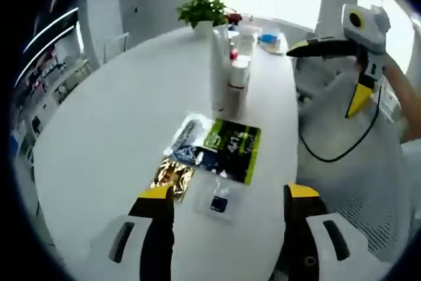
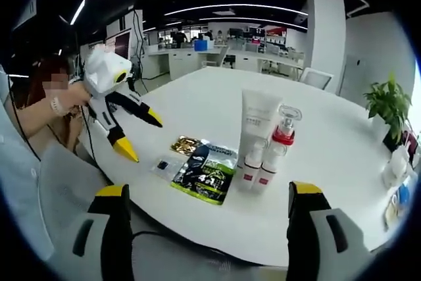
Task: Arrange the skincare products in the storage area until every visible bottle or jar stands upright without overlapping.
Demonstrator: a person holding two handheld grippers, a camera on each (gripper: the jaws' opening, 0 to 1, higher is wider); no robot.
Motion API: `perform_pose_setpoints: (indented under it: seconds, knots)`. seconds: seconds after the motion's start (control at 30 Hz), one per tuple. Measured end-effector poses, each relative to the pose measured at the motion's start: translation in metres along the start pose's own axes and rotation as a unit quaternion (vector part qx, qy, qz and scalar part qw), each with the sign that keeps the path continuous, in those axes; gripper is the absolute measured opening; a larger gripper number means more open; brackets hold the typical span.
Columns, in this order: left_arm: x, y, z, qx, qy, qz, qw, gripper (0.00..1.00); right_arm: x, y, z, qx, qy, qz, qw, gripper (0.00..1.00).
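My left gripper (image 1: 229, 195) has its jaws spread wide with nothing between them, hanging over the near edge of the white table (image 1: 105, 143), just short of the flat sachets (image 1: 214, 146) lying there. My right gripper (image 2: 207, 192) is likewise released and empty, held off the table's edge on the opposite side; from the left gripper view I see it raised in the air (image 1: 329, 74), jaws parted.

The skincare products sit near the middle of the table: a tall white tube (image 2: 258, 129) standing on its cap, a clear red-collared pump bottle (image 2: 284, 129) just beside it, and two small white bottles (image 2: 260, 166) in front, touching or nearly so. All look upright. A potted plant (image 2: 388, 106) and other small items stand toward the far edge.

I judge this as the approach or checking stage. The next move calls for closing in on the cluster and separating any bottles that crowd each other without toppling the tube.
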State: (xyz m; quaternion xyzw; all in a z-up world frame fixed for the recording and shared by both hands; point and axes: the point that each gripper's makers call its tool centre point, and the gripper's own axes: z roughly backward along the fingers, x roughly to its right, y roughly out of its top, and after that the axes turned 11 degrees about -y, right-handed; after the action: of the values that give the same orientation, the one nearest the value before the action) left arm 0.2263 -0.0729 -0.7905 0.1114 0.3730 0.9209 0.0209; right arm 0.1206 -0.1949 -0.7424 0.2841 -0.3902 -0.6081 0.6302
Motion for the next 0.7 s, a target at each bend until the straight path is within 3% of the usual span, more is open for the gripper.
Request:
perform_pose_setpoints:
  seconds: [0.23,0.5,0.57,0.7]
  knots:
    - [0.003,0.006,0.028,0.047,0.044,0.019,0.9978,0.73,0.008,0.001,0.001,0.005,-0.010,0.013,0.9999,0.99]
    - [0.009,0.012,0.059,0.130,0.119,0.055,0.9828,0.85,0.027,-0.013,0.002,0.023,-0.046,-0.013,0.9986,0.99]
    - [0.003,0.003,0.063,0.127,0.147,0.064,0.9789,0.91,0.032,-0.019,0.000,0.021,-0.061,-0.014,0.9978,0.99]
    - [0.013,-0.007,0.059,0.119,0.149,0.056,0.9800,0.96,0.035,-0.026,-0.002,0.023,-0.070,-0.012,0.9972,0.99]
